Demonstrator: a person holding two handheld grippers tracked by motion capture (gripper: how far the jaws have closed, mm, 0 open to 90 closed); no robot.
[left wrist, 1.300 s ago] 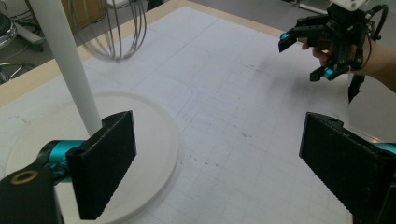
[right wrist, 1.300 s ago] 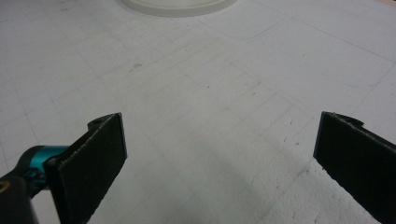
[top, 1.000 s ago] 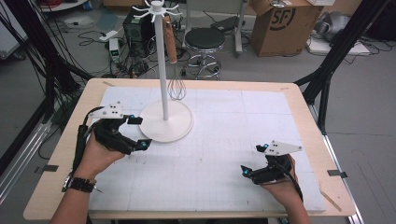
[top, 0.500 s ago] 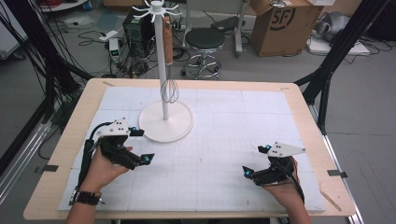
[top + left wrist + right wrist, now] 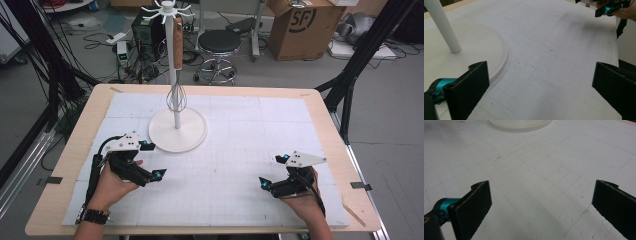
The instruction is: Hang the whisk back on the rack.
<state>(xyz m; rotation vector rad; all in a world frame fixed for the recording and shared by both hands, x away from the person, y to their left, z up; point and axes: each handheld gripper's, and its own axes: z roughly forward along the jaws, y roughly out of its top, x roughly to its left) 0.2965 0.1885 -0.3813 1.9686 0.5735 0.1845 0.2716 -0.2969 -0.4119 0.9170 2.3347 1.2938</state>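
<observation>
Over the white mat (image 5: 240,150), the left gripper (image 5: 150,161) has sunk, jaws opening empty.

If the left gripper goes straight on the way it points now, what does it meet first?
Probably bare mat. The left gripper, jaws open and empty, points low across the table past the edge of the stand's round base, roughly toward the right gripper far off. Depth is hard to judge.
</observation>
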